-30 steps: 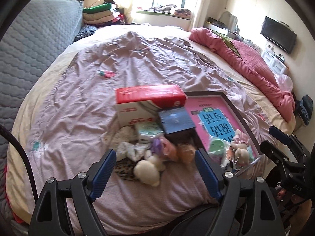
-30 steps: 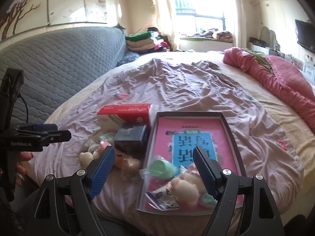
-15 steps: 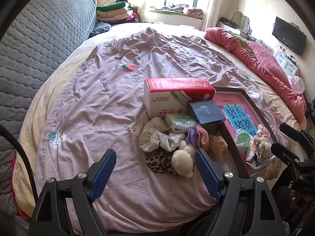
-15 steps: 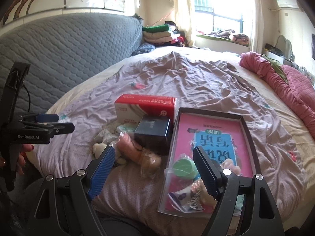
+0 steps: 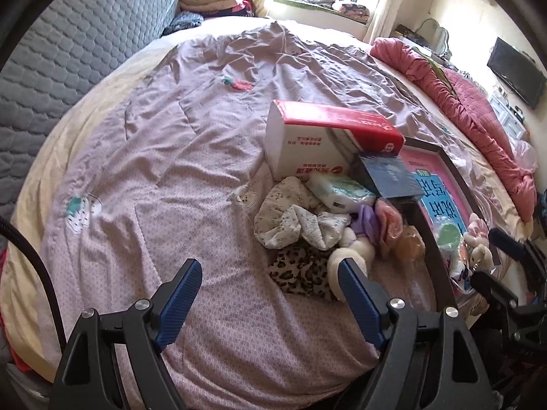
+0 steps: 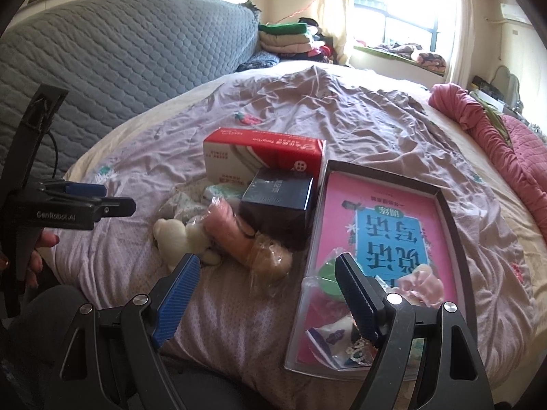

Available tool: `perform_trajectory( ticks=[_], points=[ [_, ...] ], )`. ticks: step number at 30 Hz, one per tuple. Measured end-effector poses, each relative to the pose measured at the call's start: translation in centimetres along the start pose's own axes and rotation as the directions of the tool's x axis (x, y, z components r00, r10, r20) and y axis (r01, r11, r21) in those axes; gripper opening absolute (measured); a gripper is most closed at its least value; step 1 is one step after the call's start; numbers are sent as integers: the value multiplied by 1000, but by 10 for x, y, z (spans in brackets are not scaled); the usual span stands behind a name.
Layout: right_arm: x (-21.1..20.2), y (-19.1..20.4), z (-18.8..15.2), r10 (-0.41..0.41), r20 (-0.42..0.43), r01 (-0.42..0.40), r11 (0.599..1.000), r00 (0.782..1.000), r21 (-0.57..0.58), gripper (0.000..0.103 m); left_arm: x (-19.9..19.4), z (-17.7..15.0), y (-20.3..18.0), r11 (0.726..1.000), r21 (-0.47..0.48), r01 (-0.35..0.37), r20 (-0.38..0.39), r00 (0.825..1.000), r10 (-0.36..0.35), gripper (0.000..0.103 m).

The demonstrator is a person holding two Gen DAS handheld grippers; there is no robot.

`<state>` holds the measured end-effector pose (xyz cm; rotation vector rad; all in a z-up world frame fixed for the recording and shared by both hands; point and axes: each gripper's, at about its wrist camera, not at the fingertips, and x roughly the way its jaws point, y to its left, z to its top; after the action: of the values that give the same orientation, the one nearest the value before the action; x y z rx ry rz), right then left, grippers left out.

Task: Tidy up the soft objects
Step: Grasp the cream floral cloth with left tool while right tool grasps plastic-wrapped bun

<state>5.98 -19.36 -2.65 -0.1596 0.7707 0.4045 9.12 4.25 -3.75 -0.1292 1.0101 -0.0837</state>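
A heap of soft things lies on the mauve bedspread (image 5: 177,177): a floral cloth (image 5: 290,218), a leopard-print cloth (image 5: 301,270), a white plush toy (image 5: 345,256) (image 6: 174,235), pink and purple scrunchies (image 5: 379,218) and a bagged pink roll (image 6: 232,235). My left gripper (image 5: 270,297) is open and empty, just short of the heap. My right gripper (image 6: 266,294) is open and empty above the heap's right edge and a dark tray (image 6: 458,232), which holds a pink book (image 6: 383,218) and bagged soft toys (image 6: 342,335).
A red and white tissue pack (image 5: 321,140) (image 6: 263,157), a dark blue box (image 5: 386,177) (image 6: 277,198) and a wipes packet (image 5: 338,191) stand behind the heap. A rolled red quilt (image 5: 478,112) lies along the right side. A grey quilted headboard (image 6: 119,51) stands left.
Both grippers have swung left, so the heap and the tray now sit further right in each view. Both stay open and empty. Nothing on the bed has moved.
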Motion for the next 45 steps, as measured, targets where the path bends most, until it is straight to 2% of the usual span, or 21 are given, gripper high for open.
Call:
perform_trajectory(
  ticks=[13,22,25,29,32,33,36,37,41,42,44,45],
  points=[
    [35,1,-1,0,-68,-3,999,998,-34,82,32,12,12,999,-32,5,-35,999,-6,81],
    [69,16,-2,-57,-125,34,983,991,-178,82,60,27,16,999,-48,6,-56,998,-9,81],
    [82,19,-3,-108,-147,71,969,983,-236,81,70,31,20,998,-58,5,-69,998,-9,81],
    [94,22,-4,-119,-161,70,957,980,-283,64,81,35,24,998,-67,11,-81,997,-16,81],
    [103,23,-5,-132,-171,73,947,976,-312,56,90,38,22,998,-60,7,-91,996,-13,81],
    [107,21,-5,-128,-177,68,949,976,-309,49,92,39,22,998,-59,11,-92,996,-16,81],
    [111,16,-4,-104,-189,49,961,977,-272,43,99,43,18,998,-51,20,-99,995,-25,81],
    [112,13,-3,-92,-189,43,968,978,-249,42,101,44,16,999,-45,21,-99,995,-25,79],
    [106,-2,0,-18,-180,-4,992,984,-124,41,110,49,7,999,-34,40,-114,992,-44,55],
    [104,-6,0,0,-176,-16,996,984,-91,41,111,50,5,999,-30,37,-117,992,-40,53],
    [101,-13,0,25,-166,-33,999,986,-43,41,115,51,0,998,-21,53,-130,990,-55,37],
    [99,-15,0,36,-158,-41,999,987,-26,41,117,52,-1,997,-26,66,-140,988,-69,36]
  ],
)
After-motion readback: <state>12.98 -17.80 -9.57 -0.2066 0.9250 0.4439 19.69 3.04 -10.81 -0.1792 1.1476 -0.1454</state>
